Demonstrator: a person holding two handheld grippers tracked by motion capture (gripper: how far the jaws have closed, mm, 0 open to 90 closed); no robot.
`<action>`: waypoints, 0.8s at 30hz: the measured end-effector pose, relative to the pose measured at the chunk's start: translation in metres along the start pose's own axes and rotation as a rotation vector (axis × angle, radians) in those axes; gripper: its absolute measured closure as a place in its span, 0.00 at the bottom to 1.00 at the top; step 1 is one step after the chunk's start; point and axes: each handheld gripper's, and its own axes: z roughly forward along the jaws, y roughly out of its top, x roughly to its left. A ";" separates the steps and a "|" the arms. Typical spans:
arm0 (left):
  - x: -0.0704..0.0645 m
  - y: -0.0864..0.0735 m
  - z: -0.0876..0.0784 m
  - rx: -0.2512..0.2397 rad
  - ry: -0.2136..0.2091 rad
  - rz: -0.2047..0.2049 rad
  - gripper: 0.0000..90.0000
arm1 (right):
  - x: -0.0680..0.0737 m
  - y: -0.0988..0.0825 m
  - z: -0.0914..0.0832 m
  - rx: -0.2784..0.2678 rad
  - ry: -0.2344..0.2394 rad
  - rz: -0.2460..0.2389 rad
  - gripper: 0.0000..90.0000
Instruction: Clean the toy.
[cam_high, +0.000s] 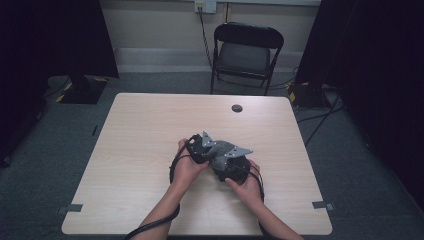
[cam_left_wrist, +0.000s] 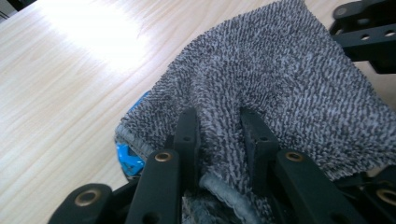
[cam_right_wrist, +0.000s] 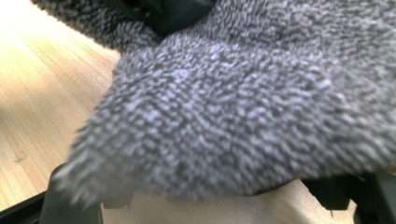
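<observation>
My left gripper pinched a fold of the grey terry cloth, held above the table toward its near edge. My right gripper's jaws were hidden under it; I couldn't tell their state.

The high view looked forward and down from above the person's side onto the desk. Both gripper views sat very near the grey towel, looking along their tongs; all three shared towel and desk.
</observation>
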 end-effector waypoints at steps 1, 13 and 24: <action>0.001 0.000 0.001 0.000 0.000 -0.008 0.79 | 0.000 0.000 0.000 0.000 0.000 0.000 0.27; 0.014 0.002 0.002 0.017 0.025 -0.016 0.80 | 0.000 0.000 0.000 0.000 -0.001 0.000 0.27; 0.028 0.000 0.005 0.034 0.051 -0.044 0.80 | 0.000 0.000 0.000 0.000 -0.001 0.000 0.27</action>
